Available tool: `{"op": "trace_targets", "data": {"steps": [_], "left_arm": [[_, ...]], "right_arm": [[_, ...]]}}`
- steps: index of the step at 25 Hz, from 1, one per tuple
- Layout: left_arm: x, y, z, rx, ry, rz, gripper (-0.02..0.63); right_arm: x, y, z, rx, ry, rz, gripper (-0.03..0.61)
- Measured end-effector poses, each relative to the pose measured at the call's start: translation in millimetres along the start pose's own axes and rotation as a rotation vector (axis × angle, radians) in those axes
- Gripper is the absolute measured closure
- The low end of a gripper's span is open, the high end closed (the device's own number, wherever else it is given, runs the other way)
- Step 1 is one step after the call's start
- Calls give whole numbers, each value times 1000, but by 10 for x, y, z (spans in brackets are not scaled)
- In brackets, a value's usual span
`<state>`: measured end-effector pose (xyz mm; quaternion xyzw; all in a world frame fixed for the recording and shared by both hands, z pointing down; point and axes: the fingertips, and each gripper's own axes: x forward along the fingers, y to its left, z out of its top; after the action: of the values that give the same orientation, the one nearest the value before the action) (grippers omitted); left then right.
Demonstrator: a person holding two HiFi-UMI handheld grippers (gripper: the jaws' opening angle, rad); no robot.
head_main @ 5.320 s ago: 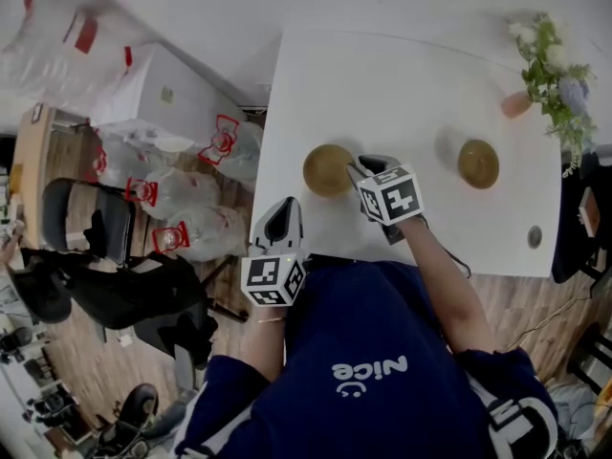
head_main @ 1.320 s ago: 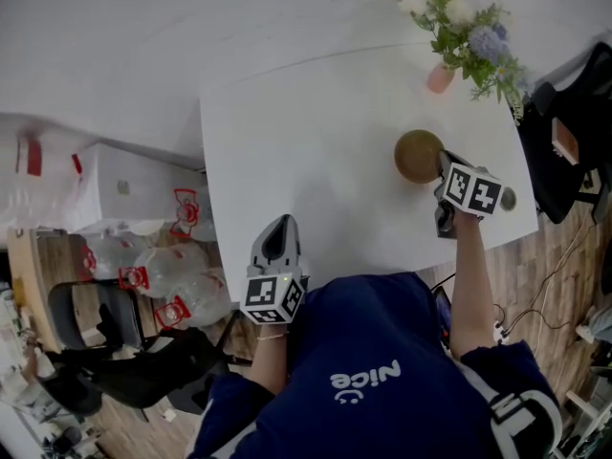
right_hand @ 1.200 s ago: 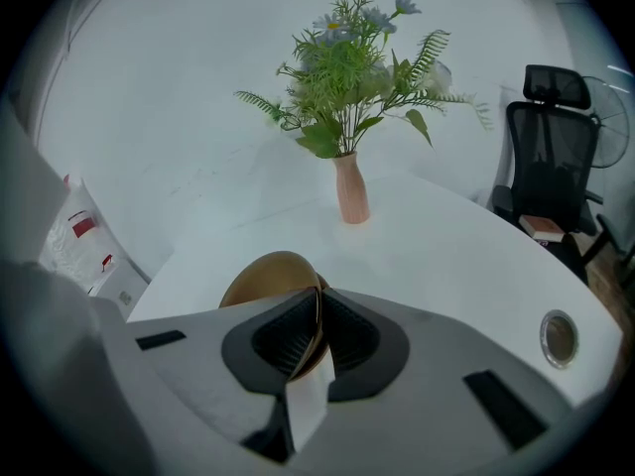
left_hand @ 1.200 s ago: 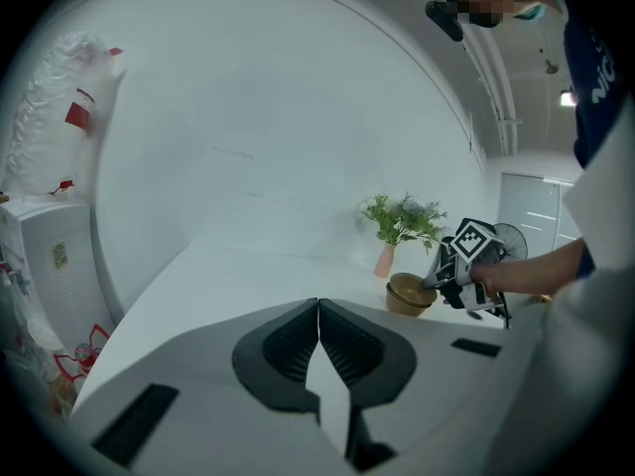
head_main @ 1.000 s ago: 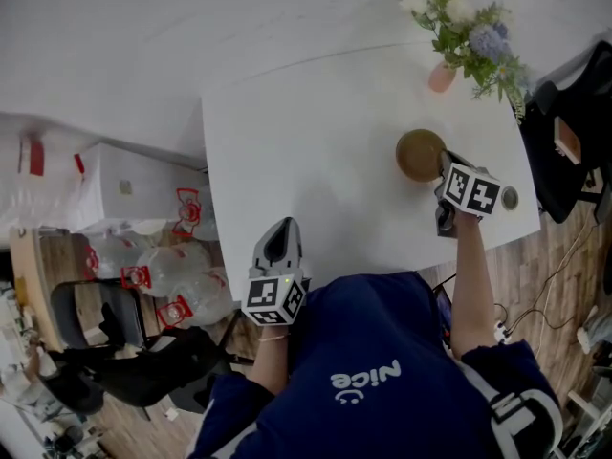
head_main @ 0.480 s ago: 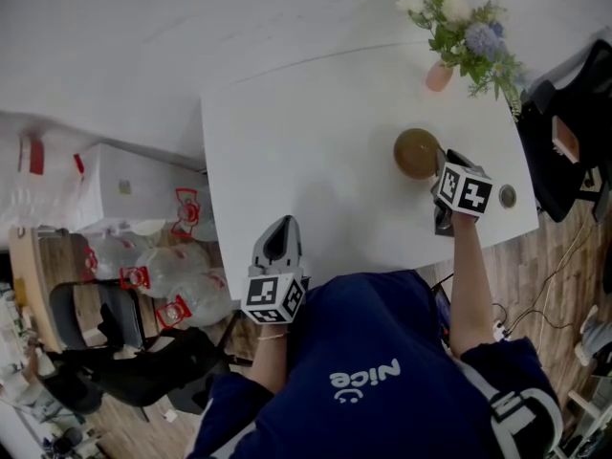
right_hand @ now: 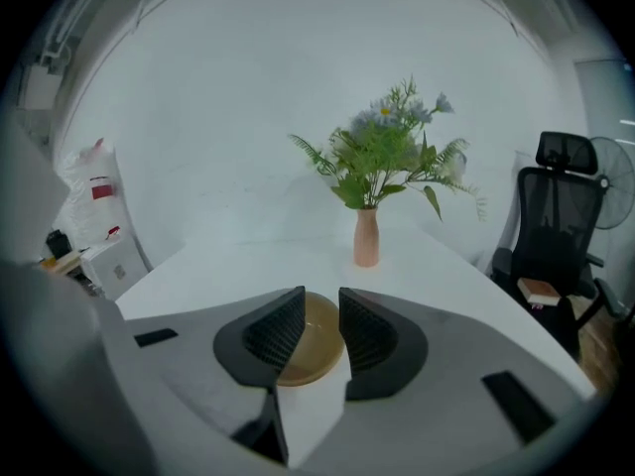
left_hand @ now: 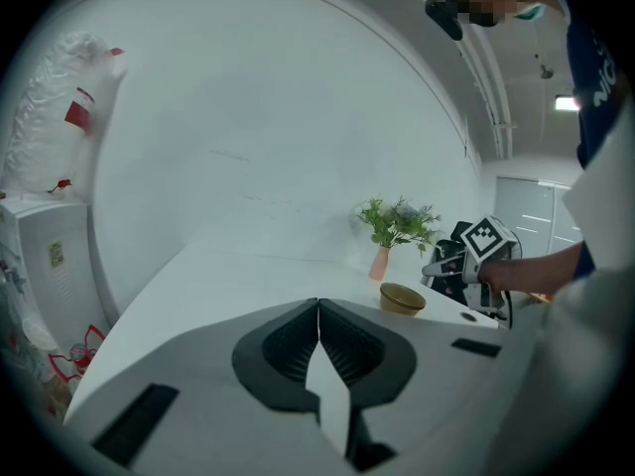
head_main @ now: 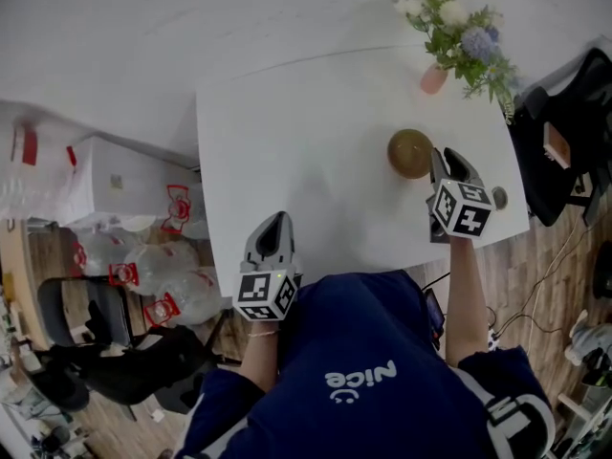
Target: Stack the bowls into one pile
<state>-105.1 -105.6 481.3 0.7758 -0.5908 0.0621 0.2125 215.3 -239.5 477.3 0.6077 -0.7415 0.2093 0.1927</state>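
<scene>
The bowls (head_main: 410, 153), apart earlier, now sit as one pile, and the right gripper (head_main: 443, 163) has drawn back a little. The pile stands near the right end of the white table (head_main: 306, 151) (flower vase (head_main: 432, 78) just beyond). The right jaws are narrowly apart and empty, with the pile just ahead. The left gripper (head_main: 274, 229) hangs at the near edge, jaws pressed together.
</scene>
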Motion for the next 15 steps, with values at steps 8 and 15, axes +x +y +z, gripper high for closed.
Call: {"op": "trace_targets", "data": {"steps": [8,15], "left_arm": [[-61,53,113,51,-46,20,595],[-107,215,39,5,-52,52,595]], "right_arm": [[-388,225,49,-105,-188,19,471],[-570,486,-318,-115,-205,59,471]]}}
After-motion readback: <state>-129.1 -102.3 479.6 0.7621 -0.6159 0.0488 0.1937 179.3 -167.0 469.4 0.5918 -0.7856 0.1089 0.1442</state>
